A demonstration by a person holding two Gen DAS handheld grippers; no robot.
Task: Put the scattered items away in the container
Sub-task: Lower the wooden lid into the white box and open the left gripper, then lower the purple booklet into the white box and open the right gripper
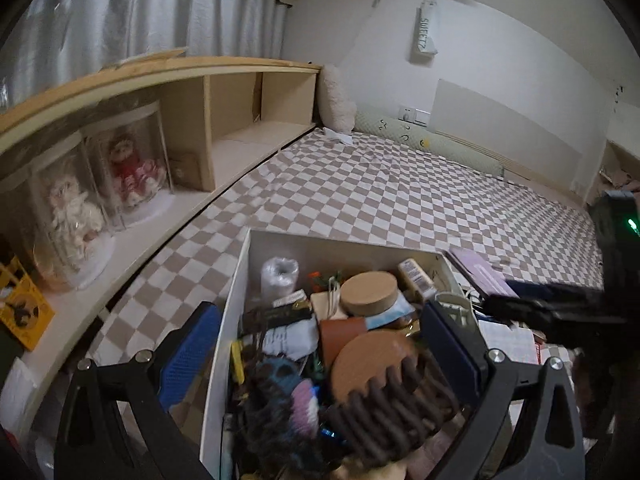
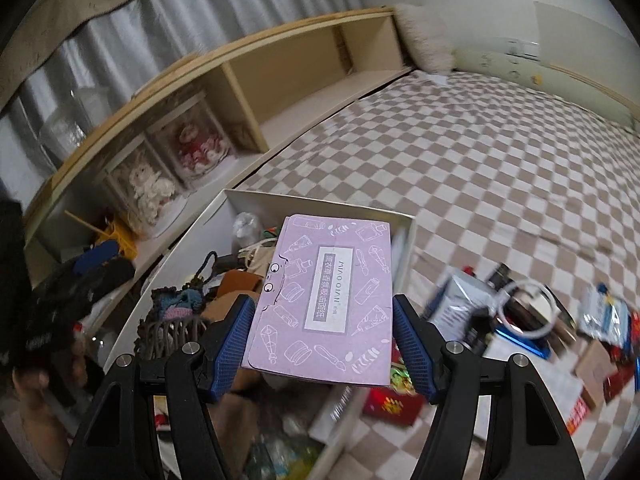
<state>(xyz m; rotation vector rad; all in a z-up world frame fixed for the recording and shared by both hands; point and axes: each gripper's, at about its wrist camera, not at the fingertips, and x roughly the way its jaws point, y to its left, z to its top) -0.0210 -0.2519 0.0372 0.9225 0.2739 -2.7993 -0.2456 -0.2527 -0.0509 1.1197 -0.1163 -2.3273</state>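
Lilac packet (image 2: 326, 304) lies flat in right tool (image 2: 324, 346), pointing forward.

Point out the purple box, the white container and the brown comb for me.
purple box (image 2: 326, 300): right wrist view, middle of its printed top face.
white container (image 1: 224, 344): left wrist view, its left wall.
brown comb (image 1: 384, 384): left wrist view, where body meets teeth.

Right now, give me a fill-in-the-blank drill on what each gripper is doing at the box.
1. The right gripper is shut on a flat ____ packet.
2. The left gripper is open and holds ____.
3. The packet hangs over the white ____.
4. The bedsheet has a ____ pattern.

Missing words: purple; nothing; box; checked
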